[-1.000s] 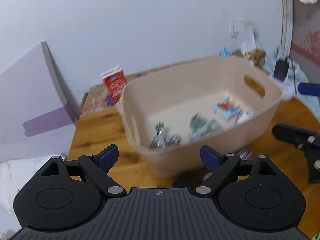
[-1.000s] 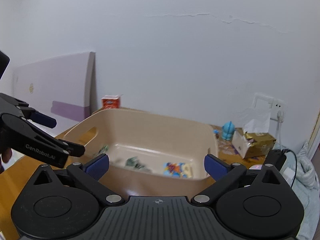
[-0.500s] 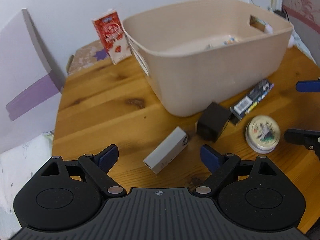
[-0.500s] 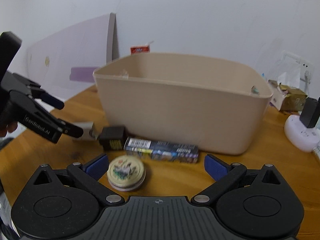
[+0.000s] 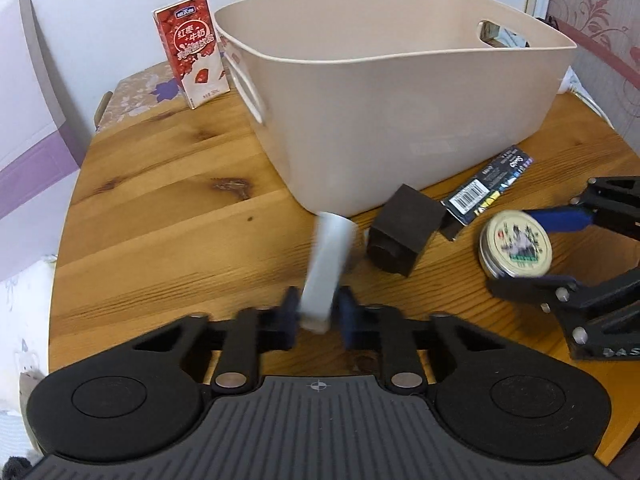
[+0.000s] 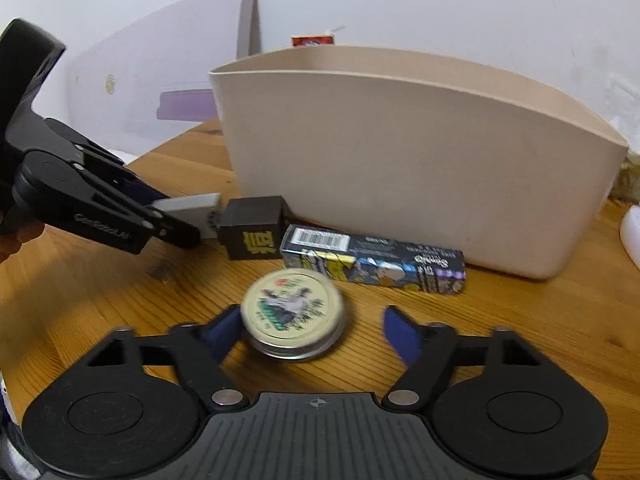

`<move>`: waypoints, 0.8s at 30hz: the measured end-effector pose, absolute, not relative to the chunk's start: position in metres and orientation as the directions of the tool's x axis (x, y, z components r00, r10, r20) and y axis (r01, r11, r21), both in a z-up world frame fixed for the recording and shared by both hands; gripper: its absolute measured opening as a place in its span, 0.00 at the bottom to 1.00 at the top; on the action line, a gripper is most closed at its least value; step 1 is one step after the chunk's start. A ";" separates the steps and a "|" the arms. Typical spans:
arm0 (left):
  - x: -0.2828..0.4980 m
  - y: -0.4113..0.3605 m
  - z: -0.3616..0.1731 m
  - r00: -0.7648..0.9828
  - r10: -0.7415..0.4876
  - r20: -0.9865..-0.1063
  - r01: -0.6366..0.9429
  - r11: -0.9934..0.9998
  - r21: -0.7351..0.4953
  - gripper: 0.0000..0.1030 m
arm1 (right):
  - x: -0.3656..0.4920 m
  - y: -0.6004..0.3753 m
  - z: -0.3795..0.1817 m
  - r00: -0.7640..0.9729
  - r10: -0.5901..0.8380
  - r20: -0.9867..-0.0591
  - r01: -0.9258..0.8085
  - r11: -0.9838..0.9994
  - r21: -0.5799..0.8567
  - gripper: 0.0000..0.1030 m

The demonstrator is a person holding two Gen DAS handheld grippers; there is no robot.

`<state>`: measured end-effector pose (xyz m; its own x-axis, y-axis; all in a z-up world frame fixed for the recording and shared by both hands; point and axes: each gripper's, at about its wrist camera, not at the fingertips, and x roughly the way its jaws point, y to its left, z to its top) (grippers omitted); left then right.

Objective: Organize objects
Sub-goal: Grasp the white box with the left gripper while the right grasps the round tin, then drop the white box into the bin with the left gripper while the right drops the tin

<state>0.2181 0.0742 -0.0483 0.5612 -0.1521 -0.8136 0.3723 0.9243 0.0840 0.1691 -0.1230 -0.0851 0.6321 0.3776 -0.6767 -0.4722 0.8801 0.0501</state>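
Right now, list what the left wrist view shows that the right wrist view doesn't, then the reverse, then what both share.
Left wrist view only: the red milk carton's full front and the bin's handle cutout.

Right wrist view only: the left gripper seen from the side, and the yellow print on the black cube.

Both: beige bin, grey box clamped in the left gripper, round tin between the right gripper's open fingers, printed carton, wooden table.

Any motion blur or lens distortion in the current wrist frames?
Left wrist: the grey box in the left gripper is smeared, the milk carton stays sharp. Right wrist: the round tin and the right gripper look soft. Both views: fisheye bends the beige bin rim.
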 end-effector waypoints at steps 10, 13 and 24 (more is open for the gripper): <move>0.194 0.066 -0.030 0.614 -0.157 -0.773 0.346 0.934 0.086 0.14 | 0.159 -0.128 -0.078 0.638 0.382 -0.669 -0.495 0.869 0.024 0.49; 0.183 0.064 -0.018 0.626 -0.167 -0.762 0.345 0.935 0.079 0.14 | 0.156 -0.138 -0.068 0.650 0.384 -0.655 -0.489 0.872 0.026 0.49; 0.159 0.054 0.045 0.709 -0.166 -0.686 0.303 0.949 0.084 0.14 | 0.148 -0.183 -0.001 0.754 0.371 -0.543 -0.439 0.898 0.003 0.49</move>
